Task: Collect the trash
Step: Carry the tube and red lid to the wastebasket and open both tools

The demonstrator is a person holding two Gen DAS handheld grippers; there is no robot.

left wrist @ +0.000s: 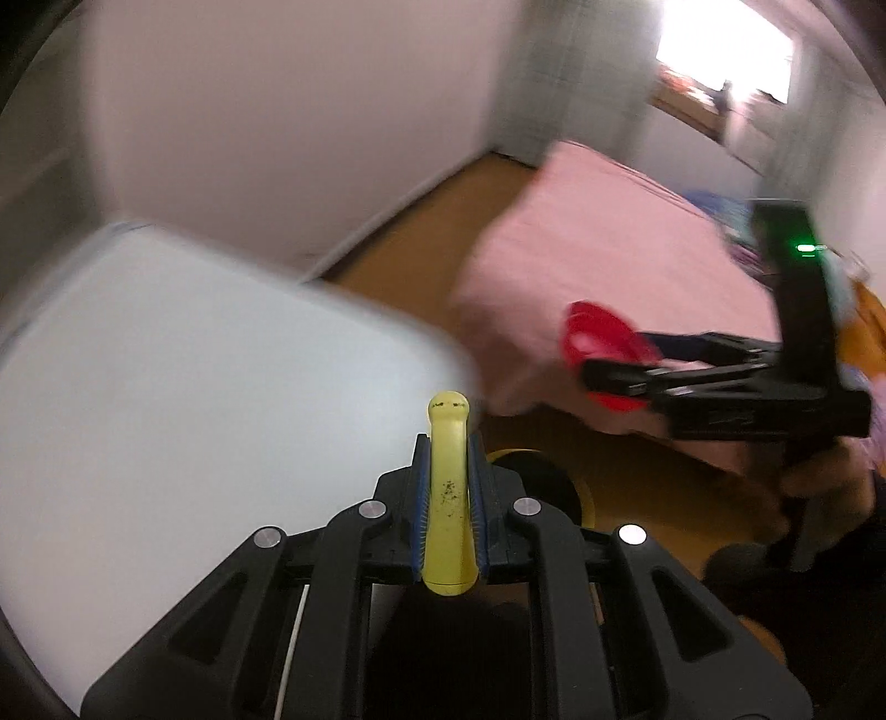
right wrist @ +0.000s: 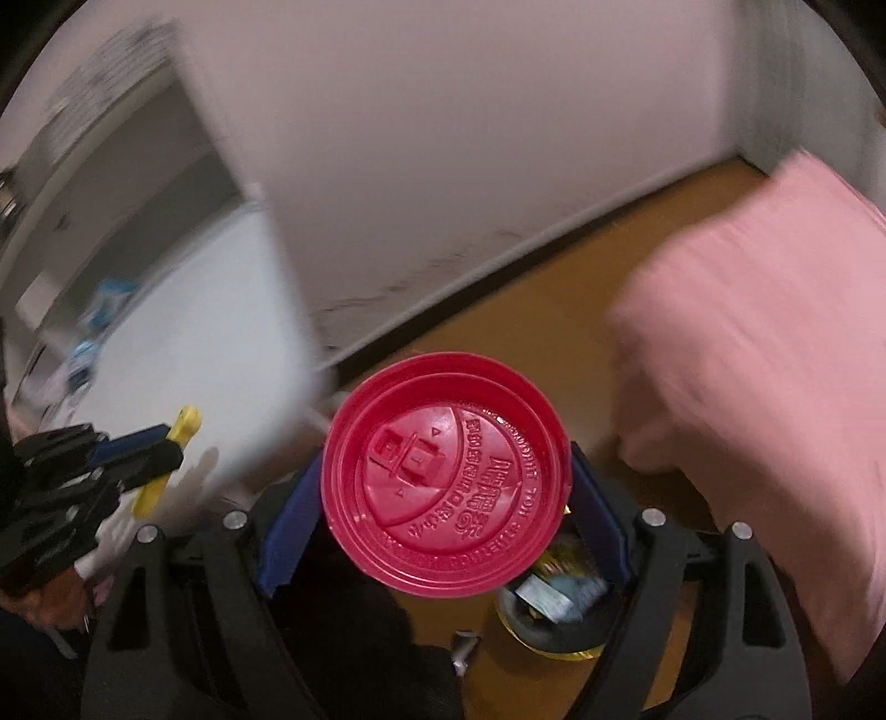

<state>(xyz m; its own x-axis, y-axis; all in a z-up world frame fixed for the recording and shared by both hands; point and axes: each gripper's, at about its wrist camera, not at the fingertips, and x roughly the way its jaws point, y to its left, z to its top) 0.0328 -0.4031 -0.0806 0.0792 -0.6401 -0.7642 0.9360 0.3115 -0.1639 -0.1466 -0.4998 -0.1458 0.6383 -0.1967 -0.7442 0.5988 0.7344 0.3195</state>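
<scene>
Red embossed lid (right wrist: 446, 476), yellow handle (left wrist: 447, 498) speckled dark, blue gripper pads (right wrist: 288, 531), pink bedding (left wrist: 598, 266), seemingly white cabinet (left wrist: 194, 387).

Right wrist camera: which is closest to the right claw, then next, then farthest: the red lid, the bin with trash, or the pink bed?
1. Round red plastic lid, held between the right claw's fingers.
2. Dark yellow-rimmed trash bin, on the floor just below the claw.
3. Pink-covered bed, off to the right.

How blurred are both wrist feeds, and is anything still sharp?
Left wrist view: the room smears, the window blows out, the yellow piece in the left tongs is crisp. Right wrist view: the background streaks, the red lid lettering shows.
</scene>
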